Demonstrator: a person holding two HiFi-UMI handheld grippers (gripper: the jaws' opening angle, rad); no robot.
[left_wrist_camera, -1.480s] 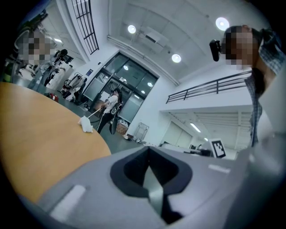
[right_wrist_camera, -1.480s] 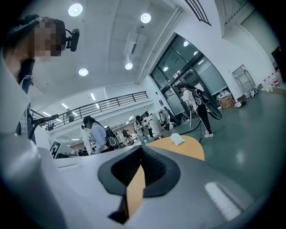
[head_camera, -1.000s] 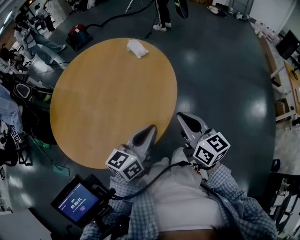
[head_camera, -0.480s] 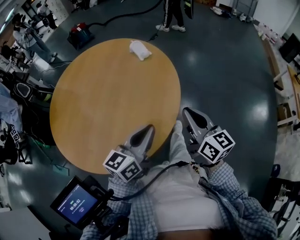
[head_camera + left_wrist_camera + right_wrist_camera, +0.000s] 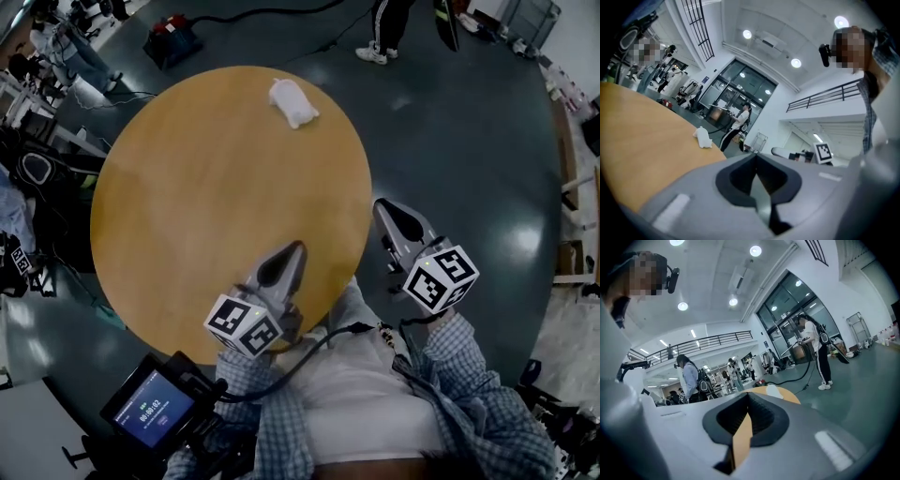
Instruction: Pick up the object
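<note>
A small white soft object (image 5: pixel 293 102) lies near the far edge of the round wooden table (image 5: pixel 187 216). It also shows far off in the left gripper view (image 5: pixel 702 138) and the right gripper view (image 5: pixel 774 391). My left gripper (image 5: pixel 289 251) hangs over the table's near edge, shut, with nothing in it (image 5: pixel 757 160). My right gripper (image 5: pixel 388 212) is over the floor just right of the table's rim, also shut and empty (image 5: pixel 749 400). Both point toward the far side, well short of the white object.
A person (image 5: pixel 386 26) stands on the dark floor beyond the table. A red box (image 5: pixel 172 41) and a black cable lie at the far left. Bags and gear (image 5: pixel 33 173) crowd the table's left side. A small screen (image 5: pixel 154 408) sits low at my left.
Both grippers have moved forward, the left one now further over the tabletop. The table and the white object look closer. The person beyond the table has walked to the right.
</note>
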